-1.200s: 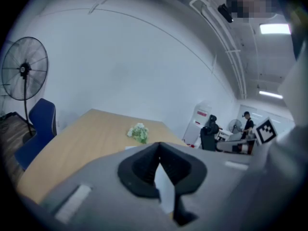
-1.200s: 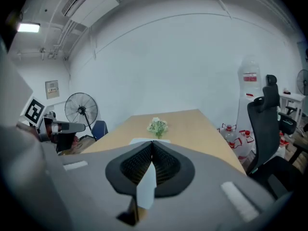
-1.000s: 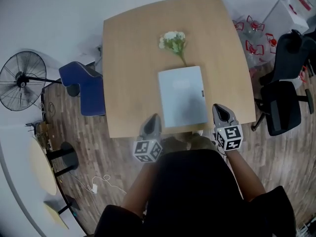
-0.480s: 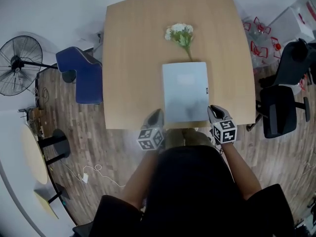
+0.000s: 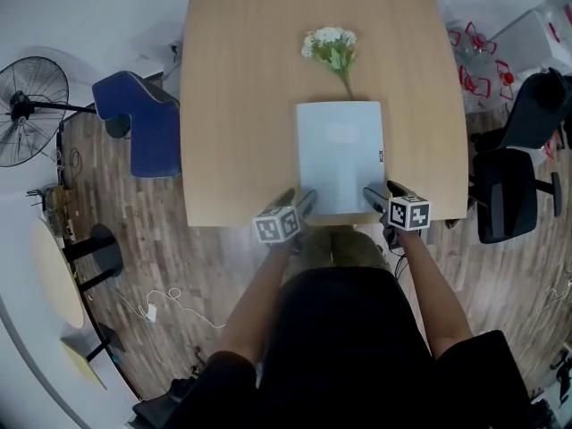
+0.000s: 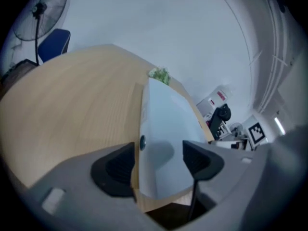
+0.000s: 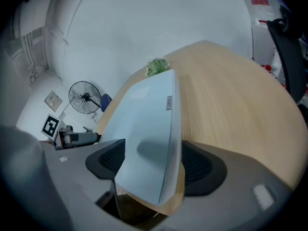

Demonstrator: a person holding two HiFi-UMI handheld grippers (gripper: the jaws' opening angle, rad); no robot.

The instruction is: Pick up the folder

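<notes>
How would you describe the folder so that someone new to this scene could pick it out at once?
Start at the light wooden table in the middle of the room. On the half nearest the person lies the folder, flat, with a small bunch of white flowers just beyond its far edge. It is the only flat, pale blue-grey rectangle on the table, with a small dark tag at its right edge.

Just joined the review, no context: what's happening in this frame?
A person at the near edge of the wooden table holds a gripper in each hand. A pale blue folder lies flat there, a flower sprig beyond it. The left gripper and right gripper sit at the folder's near corners; their fingers have just been opening and straddle its edges, not clamped. Nothing lifted yet.
</notes>
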